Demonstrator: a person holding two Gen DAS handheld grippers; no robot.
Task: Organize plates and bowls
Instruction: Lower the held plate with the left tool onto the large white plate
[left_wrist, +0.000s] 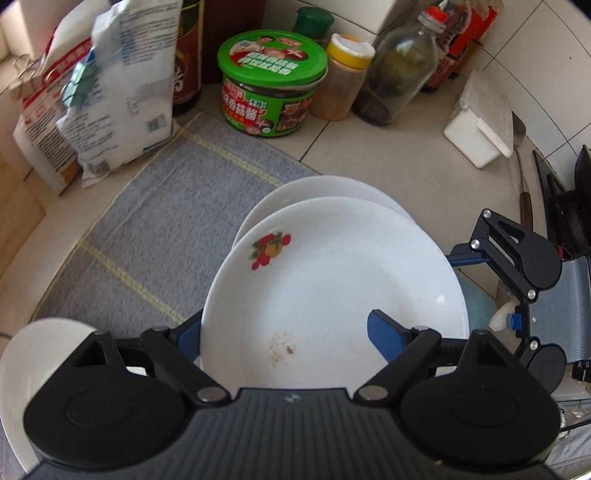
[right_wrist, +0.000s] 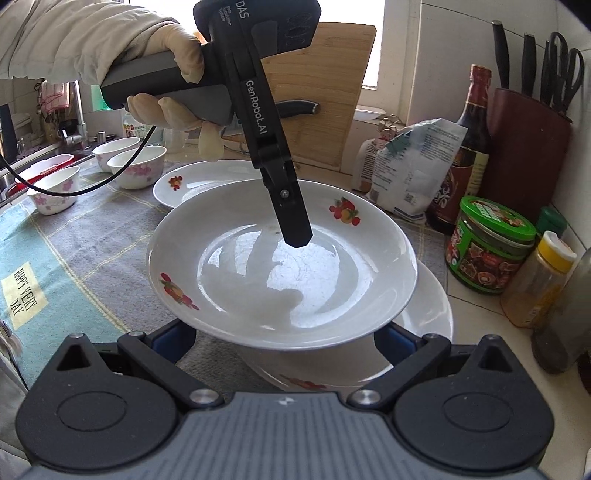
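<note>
One plate (right_wrist: 280, 266) is clamped at its rim by the left gripper (left_wrist: 284, 338) and held tilted over a second plate (right_wrist: 424, 317) near the worktop's right edge. Its hollow faces up; being round, it has no long axis. The right gripper (right_wrist: 284, 341), its fingers spread wide, is empty; the held plate is best levelled and centred before being lowered.

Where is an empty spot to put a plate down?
Bare mat lies between the bowls and the held plate in the left gripper. The green-lid jar and sauce bottle crowd the right side.
</note>
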